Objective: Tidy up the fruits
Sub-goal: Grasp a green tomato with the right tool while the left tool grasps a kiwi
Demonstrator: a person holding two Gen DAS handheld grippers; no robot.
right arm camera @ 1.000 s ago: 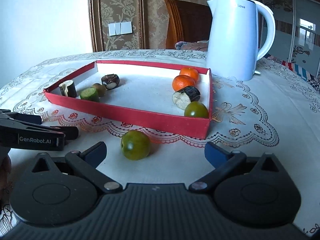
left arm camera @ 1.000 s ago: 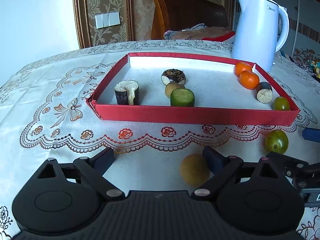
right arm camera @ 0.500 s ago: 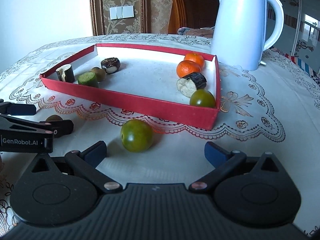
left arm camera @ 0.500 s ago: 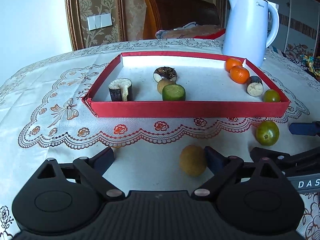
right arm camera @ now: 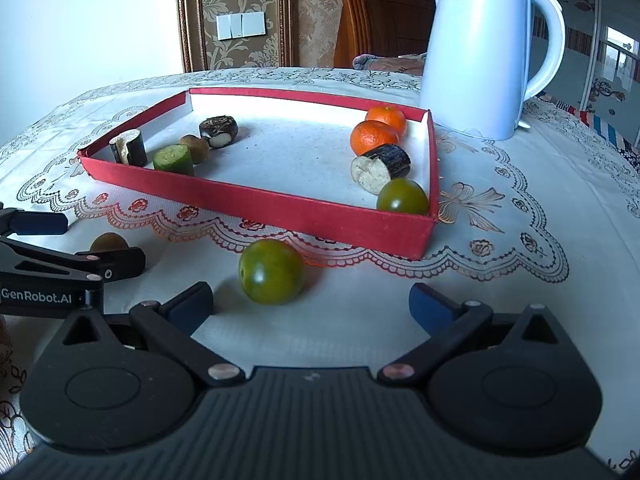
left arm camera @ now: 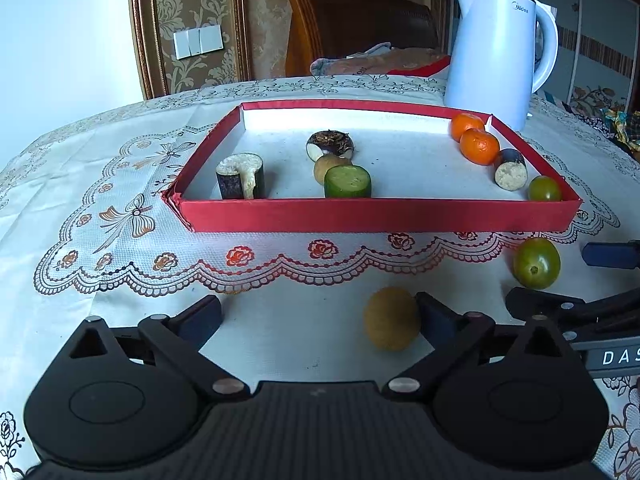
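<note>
Desk (left arm camera: 280, 344): covered by a white lace-edged cloth; carries every item below.

Kettle (right arm camera: 480, 52): white, upright, just beyond the tray's far right corner. Not part of the task.

Tray (left arm camera: 380, 220): red-walled, white floor, shallow. Left group: a dark cut piece (left arm camera: 240, 176), a green cut piece (left arm camera: 347, 181), a brownish fruit behind it and a dark round one further back. Right group, along the wall: two oranges (left arm camera: 479, 146), a dark-skinned cut piece (left arm camera: 510, 169), a small green tomato (left arm camera: 544, 189).

Left hand-held gripper (left arm camera: 318, 316): jaws spread wide, nothing held. Over the last second it has edged toward the tray, and the yellow-brown fruit has come to sit against the inner side of its right finger (left arm camera: 440, 320).

Right hand-held gripper (right arm camera: 312, 306): jaws likewise apart and empty. It too has closed in, so the loose green tomato now lies between its fingers, nearer the left one, just ahead of the tips.

Loose green tomato (right arm camera: 271, 277): on the desk, just outside the tray's near wall.

Yellow-brown fruit (left arm camera: 391, 318): on the desk, in front of the tray.

Judgement: both approaches look nearly complete; two fruits remain outside, each seemingly ready for a grasp. The yellow-brown one sits off-centre and could roll aside as the jaws shut.
</note>
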